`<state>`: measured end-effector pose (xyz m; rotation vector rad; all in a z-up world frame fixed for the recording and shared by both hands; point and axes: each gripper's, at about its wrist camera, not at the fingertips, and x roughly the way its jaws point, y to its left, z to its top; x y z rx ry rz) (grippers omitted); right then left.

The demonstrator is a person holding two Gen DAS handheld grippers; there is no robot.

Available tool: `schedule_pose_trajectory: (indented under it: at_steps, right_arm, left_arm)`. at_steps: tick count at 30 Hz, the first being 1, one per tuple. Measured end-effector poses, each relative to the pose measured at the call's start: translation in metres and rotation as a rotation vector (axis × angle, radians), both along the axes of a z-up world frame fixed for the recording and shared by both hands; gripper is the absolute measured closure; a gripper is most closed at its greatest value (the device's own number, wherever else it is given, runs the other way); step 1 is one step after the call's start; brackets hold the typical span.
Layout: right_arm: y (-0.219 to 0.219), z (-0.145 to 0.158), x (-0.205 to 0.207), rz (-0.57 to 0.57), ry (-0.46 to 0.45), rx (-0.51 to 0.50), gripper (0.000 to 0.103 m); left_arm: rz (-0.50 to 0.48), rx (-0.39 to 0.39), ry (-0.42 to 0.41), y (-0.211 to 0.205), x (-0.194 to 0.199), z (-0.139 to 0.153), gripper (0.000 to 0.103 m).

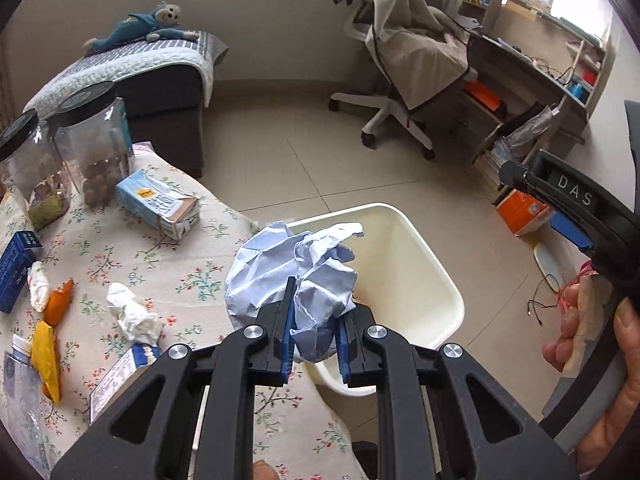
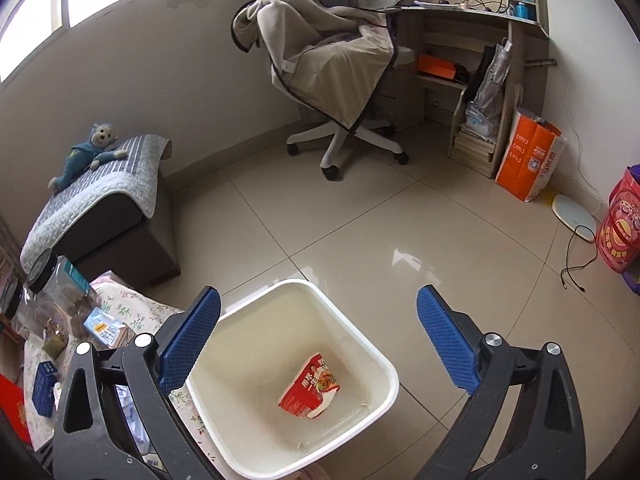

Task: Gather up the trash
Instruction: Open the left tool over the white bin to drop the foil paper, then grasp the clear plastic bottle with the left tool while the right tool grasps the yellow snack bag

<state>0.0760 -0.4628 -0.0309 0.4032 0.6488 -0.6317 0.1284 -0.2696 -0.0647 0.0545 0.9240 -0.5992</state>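
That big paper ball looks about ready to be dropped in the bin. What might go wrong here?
1. The left gripper pinches only the near edge of the crumpled paper, which hangs partly over the table edge; released now, it may land outside the white bin.
2. The bin sits close against the table, so a bump may shift it.
3. The open right gripper hovers above the bin and may block the drop.

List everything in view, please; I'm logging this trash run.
paper ball: 1, pale blue, in left claw by the bin
bin: 1, cream, on floor beside table
wrapper: 1, red, inside bin
tissues: 2, white, on table
cartons: 2, blue-white, on table
jars: 2, clear, black lids, table's far edge
blue box: 1, table's left edge
chair: 1, white, blanket-draped, by desk
monkey: 1, blue, on ottoman
left claw: shut on paper ball
right claw: open, above bin
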Motion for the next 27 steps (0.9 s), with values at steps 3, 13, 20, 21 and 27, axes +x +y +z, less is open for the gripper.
schedule_pose_trajectory:
  at_steps: [3, 13, 20, 21, 27]
  right_arm:
    - [-0.01, 0.002, -0.007, -0.038, -0.014, -0.003, 0.007]
    - [-0.014, 0.005, -0.013, -0.055, -0.014, -0.022, 0.007]
    - [0.027, 0.0, 0.006, 0.1, 0.066, -0.068, 0.007]
    - [0.035, -0.001, 0.009, 0.126, 0.08, -0.079, 0.007]
    - [0.085, -0.006, 0.024, 0.277, 0.142, -0.134, 0.007]
  left_arm:
    - [-0.024, -0.018, 0.011, -0.023, -0.002, -0.002, 0.083]
    - [-0.025, 0.036, 0.019, -0.034, -0.005, -0.009, 0.034]
    - [0.075, 0.11, -0.029, 0.014, 0.005, 0.0, 0.024]
    - [0.091, 0.126, -0.039, 0.021, 0.006, 0.001, 0.023]
    - [0.179, 0.222, -0.073, 0.067, 0.011, 0.006, 0.02]
